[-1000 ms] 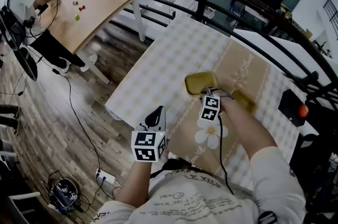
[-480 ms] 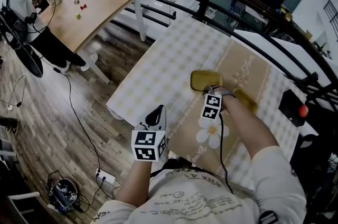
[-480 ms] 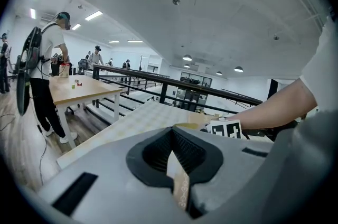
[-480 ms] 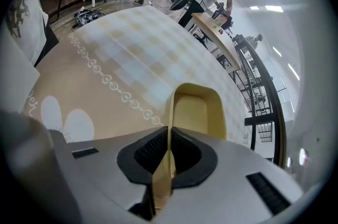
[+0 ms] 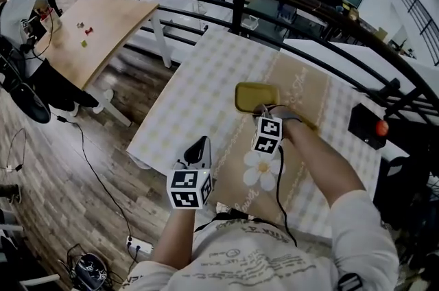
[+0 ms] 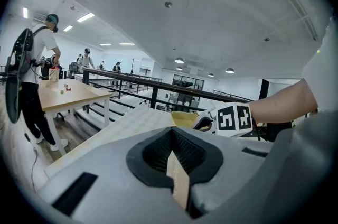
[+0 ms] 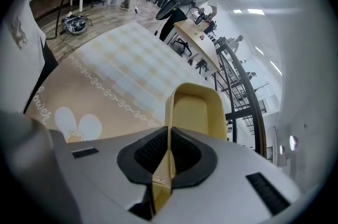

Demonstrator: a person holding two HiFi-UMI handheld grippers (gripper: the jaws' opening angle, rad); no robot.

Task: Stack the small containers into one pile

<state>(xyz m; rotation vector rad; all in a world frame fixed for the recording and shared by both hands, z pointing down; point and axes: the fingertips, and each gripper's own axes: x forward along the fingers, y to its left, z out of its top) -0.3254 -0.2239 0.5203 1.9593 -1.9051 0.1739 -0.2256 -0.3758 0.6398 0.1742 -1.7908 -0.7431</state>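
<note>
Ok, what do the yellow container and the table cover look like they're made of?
Yellow container: likely thin moulded plastic, matte; its rim is a slim, smooth wall pinched in the right gripper. Table cover: probably printed vinyl or cloth, with checks and flowers.

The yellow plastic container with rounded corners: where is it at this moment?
The yellow plastic container is at the centre of the head view, over the beige band of the checked tablecloth, its near rim pinched in the jaws of the right gripper.
</note>
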